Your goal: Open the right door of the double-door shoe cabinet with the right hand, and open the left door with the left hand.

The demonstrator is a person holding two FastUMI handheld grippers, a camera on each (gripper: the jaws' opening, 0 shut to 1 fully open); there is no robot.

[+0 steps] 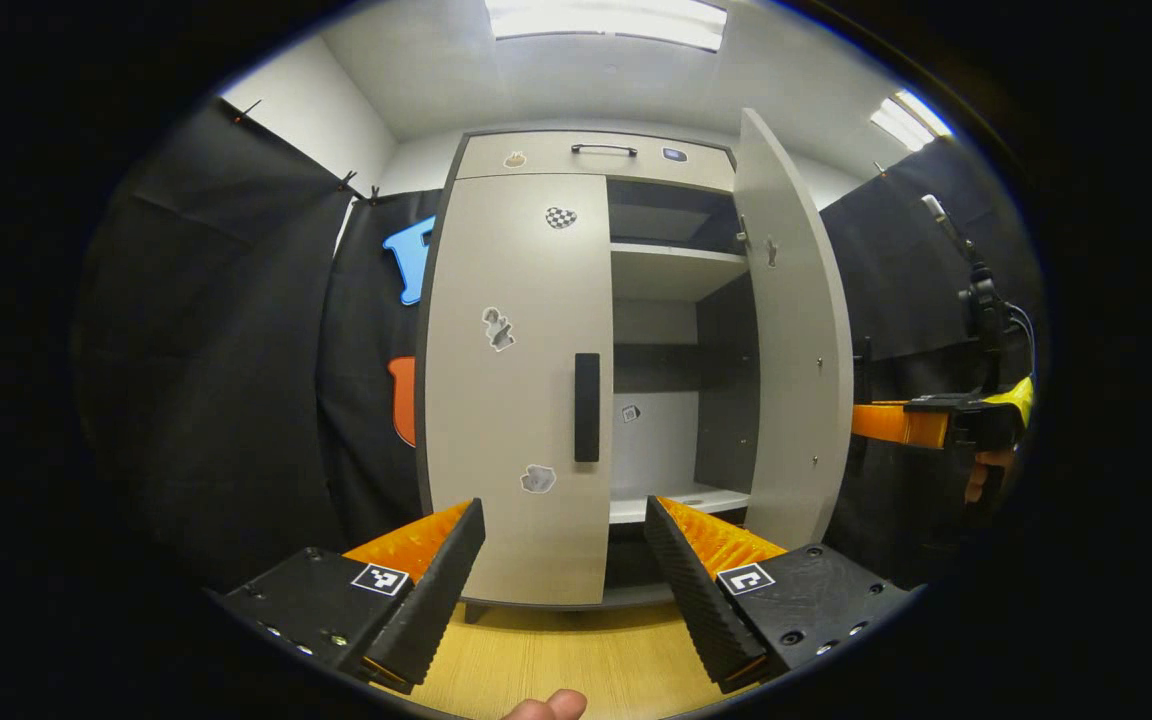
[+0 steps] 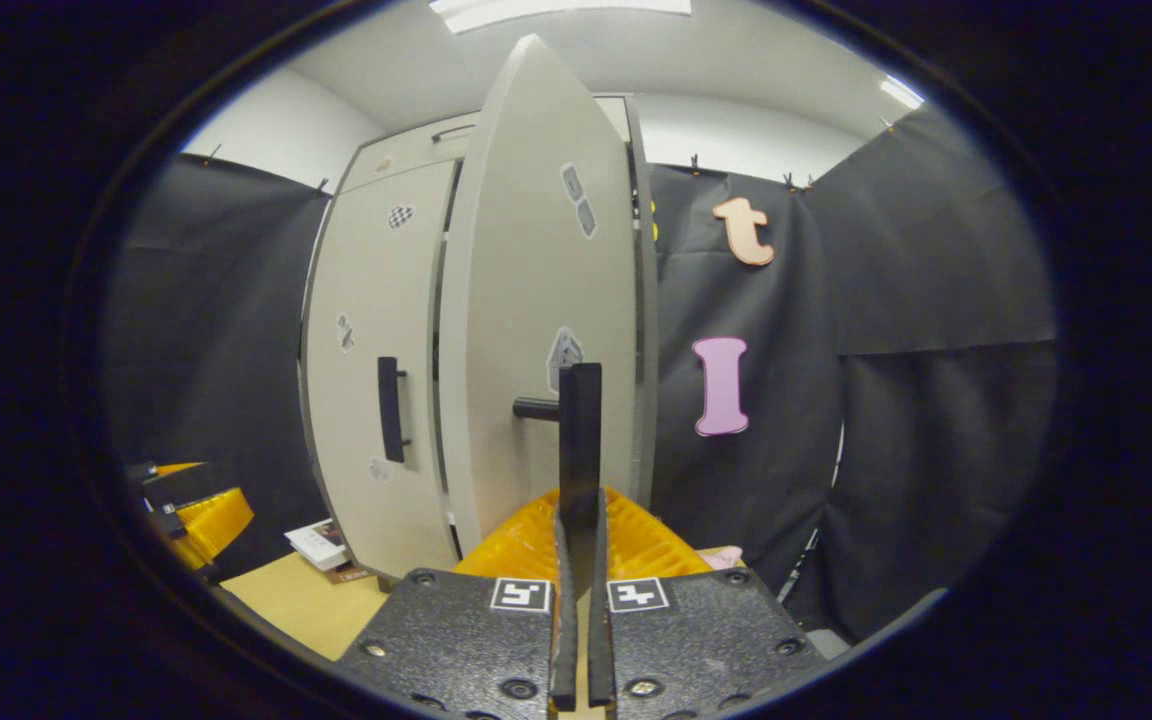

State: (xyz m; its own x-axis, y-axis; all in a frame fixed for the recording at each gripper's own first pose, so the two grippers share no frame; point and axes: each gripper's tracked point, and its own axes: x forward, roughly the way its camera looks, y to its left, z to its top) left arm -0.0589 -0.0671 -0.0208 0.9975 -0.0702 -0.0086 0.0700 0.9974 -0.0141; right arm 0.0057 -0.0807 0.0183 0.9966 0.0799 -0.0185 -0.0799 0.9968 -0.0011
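Where right door [image 1: 791, 330] stands swung out: right tongs [image 2: 579, 520] pinching its handle [image 2: 579, 440]; left tongs [image 1: 566, 570] spread near shut left door [image 1: 516, 380], shelves [image 1: 676, 265] exposed.

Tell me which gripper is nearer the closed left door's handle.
Left. The left gripper, open, faces the left door handle from just below; the right gripper is clamped on the right door's handle.

left gripper [image 1: 566, 560] – fingers spread wide | right gripper [image 2: 578, 560] – fingers closed together
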